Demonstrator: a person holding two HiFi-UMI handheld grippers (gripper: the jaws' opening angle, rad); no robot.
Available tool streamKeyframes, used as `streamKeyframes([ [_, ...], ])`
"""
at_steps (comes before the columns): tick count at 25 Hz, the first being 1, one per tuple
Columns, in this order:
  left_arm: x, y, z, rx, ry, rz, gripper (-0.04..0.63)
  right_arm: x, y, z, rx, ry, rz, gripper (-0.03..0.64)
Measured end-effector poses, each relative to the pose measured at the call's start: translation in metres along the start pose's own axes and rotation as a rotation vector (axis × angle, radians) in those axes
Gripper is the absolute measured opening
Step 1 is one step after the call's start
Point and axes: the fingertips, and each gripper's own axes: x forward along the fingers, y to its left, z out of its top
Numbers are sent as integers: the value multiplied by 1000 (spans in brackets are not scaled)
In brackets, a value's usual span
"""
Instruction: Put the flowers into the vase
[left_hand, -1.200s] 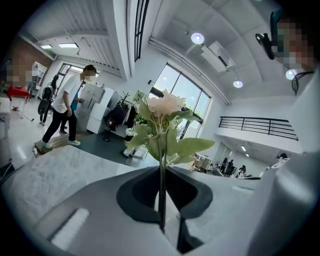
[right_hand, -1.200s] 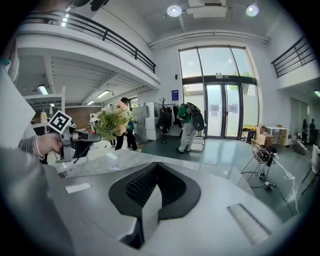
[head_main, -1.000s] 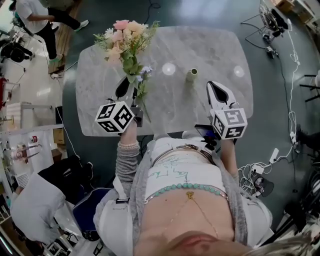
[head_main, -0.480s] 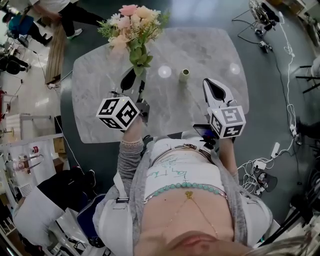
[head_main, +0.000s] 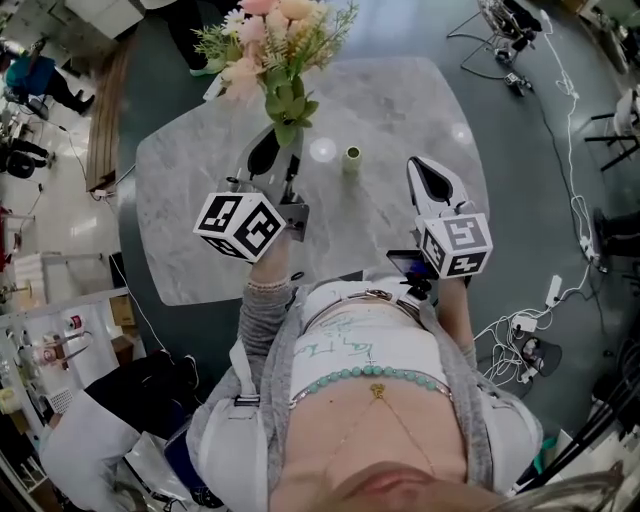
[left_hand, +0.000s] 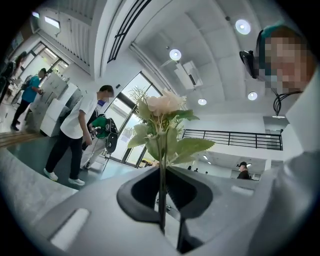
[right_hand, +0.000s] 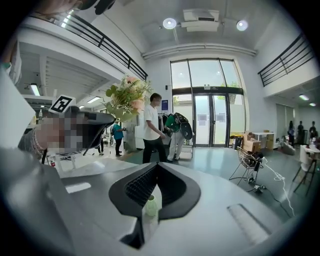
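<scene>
Our left gripper (head_main: 280, 138) is clamped on the stems of the artificial bouquet (head_main: 272, 45). The pink and cream blooms rise beyond its jaw tips, held off the marble table (head_main: 420, 100) above its far left edge. We judge this low grip is meant to let the stems drop into the small green vase (head_main: 352, 159), which stands near the table's middle. Our right gripper (head_main: 422, 168) has its jaws pressed together on nothing. It points toward the vase from the near right edge, likely ready to steady it.
</scene>
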Motion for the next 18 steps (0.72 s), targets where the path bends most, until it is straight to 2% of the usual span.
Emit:
streamKeyframes([
  [7, 35, -29, 2, 22, -7, -59, 37, -6, -35, 5, 9, -18, -37, 26],
  [10, 30, -29, 5, 23, -14, -79, 36, -5, -27, 7, 7, -25, -45, 26],
  [18, 48, -34, 2, 20, -15, -80, 37, 5, -45, 9, 12, -28, -33, 26],
])
